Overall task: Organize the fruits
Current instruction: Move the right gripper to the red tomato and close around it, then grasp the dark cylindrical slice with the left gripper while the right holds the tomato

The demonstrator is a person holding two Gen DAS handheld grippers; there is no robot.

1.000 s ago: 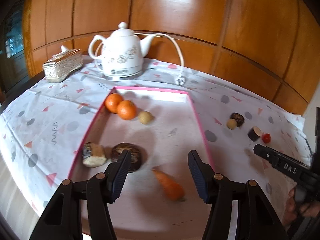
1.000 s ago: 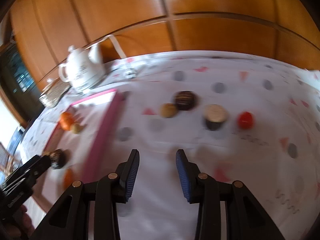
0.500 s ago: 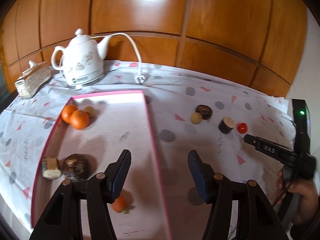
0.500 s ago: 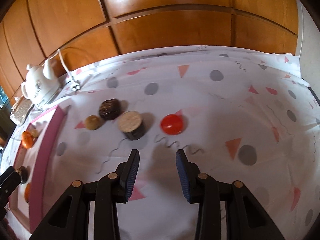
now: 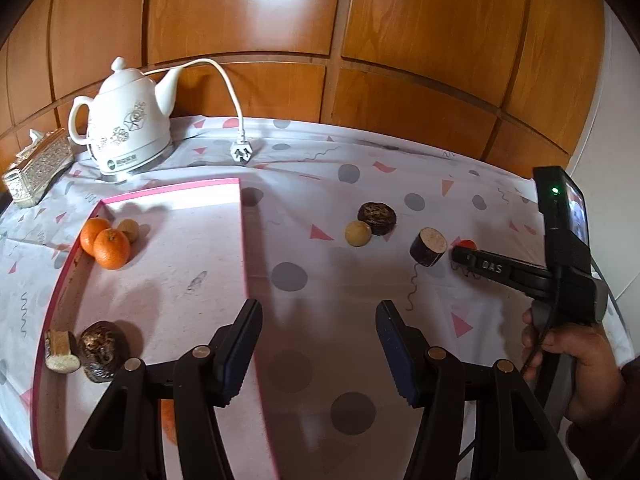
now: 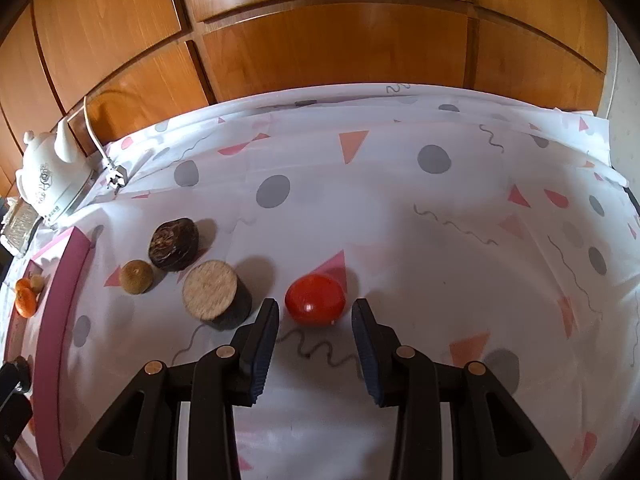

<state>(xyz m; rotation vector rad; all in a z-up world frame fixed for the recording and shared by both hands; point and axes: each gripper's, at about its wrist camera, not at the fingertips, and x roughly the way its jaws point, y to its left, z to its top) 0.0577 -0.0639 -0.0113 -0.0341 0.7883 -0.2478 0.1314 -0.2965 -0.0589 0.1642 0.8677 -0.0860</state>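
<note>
Right gripper (image 6: 314,322): jaws spread, red tomato (image 6: 315,299) on the tablecloth just ahead between the fingertips, untouched.
Left gripper (image 5: 318,326): jaws spread, empty, over the pink tray rim (image 5: 243,240).
Tray count: two tangerines (image 5: 106,243).
Tablecloth count: four items including tomato.

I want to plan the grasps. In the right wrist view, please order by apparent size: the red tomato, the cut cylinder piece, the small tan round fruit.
1. cut cylinder piece
2. red tomato, nearly as large; both lie similarly near the camera
3. small tan round fruit, clearly smallest, though slightly farther away
</note>
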